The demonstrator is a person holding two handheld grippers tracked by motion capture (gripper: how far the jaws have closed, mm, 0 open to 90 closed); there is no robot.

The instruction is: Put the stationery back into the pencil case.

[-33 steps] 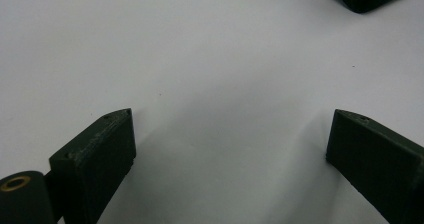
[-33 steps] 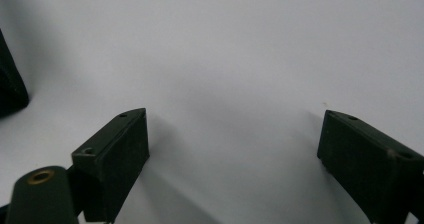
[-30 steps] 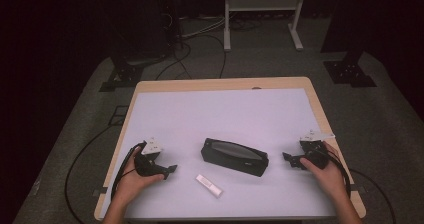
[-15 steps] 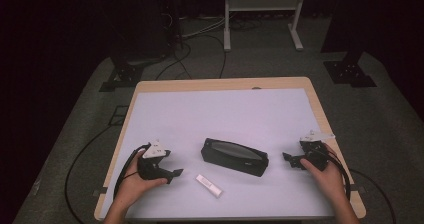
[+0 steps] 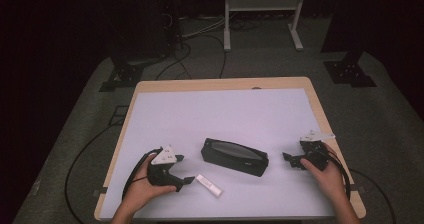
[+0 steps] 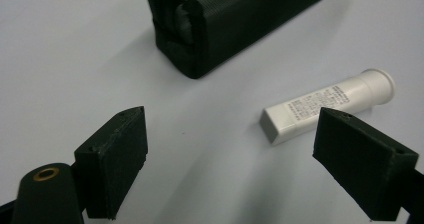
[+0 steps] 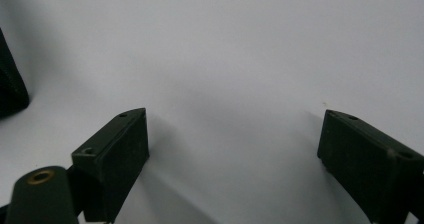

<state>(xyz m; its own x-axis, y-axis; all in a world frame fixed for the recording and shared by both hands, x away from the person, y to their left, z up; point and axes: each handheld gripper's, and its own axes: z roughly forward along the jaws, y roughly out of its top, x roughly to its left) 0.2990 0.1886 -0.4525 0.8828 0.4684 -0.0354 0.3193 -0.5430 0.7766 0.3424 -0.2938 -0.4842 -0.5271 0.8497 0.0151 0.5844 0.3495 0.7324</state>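
A small white plastic tube (image 5: 209, 185) lies flat on the white desk (image 5: 225, 114), just beside the open left tool (image 5: 187, 180). Behind it sits a black fabric pouch (image 5: 234, 157). The right tool (image 5: 289, 159) rests open, empty.

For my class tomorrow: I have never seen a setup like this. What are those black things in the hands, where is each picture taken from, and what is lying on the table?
A person sits at a table with a white top and holds a hand-operated two-jaw tool in each hand. The high view looks down from above: the left gripper is at the lower left, the right gripper at the lower right. The other two pictures come from small cameras riding on each gripper, looking out between its own black jaws. On the table lie a black zipped pouch and a small white tube. In the left gripper view the tube lies just ahead of the open jaws, untouched. The right gripper's jaws are open over bare table. Neither gripper holds anything.
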